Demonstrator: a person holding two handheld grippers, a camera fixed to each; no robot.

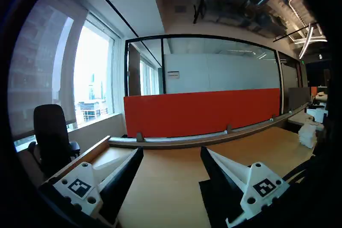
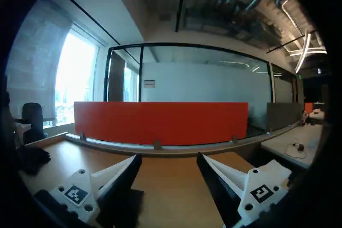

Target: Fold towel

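Evidently poised low over the counter, nothing grasped yet.
Holding left hand-held gripper and right hand-held gripper spread wide and empty, level with the surface, likely to slide onto cloth; probably seeing the towel as the dark patch at 7 o'clock in right gripper view; fold unstarted.

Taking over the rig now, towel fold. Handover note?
Left gripper: open, empty, over the desk.
Right gripper: open, empty, over the desk too.
Towel: not held. A dark heap lies on the desk, at the left of the right gripper view. It may be the towel; I cannot tell.
Done: no fold visible.
Left: find the towel, grasp it, fold it.
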